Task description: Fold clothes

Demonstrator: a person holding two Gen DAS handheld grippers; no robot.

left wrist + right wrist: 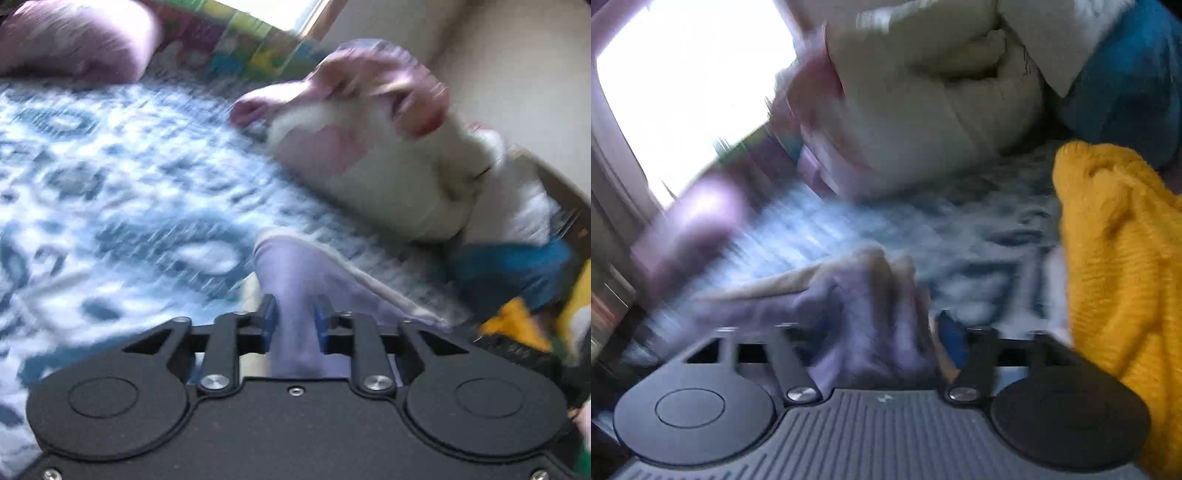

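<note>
Both views are blurred by motion. In the left wrist view my left gripper (293, 319) is shut on a lavender garment (291, 273) with a cream edge, held just above a blue-and-white patterned bedspread (122, 192). In the right wrist view my right gripper (879, 332) is shut on a bunched part of the same lavender garment (864, 310); one blue finger (951, 341) shows beside the cloth, the other is hidden.
A heap of white and pink clothes (388, 158) lies ahead, with a teal garment (517, 266) and a mustard-yellow knit (1119, 258) to the right. A pink pillow (74, 40) sits far left. A bright window (687, 92) is behind.
</note>
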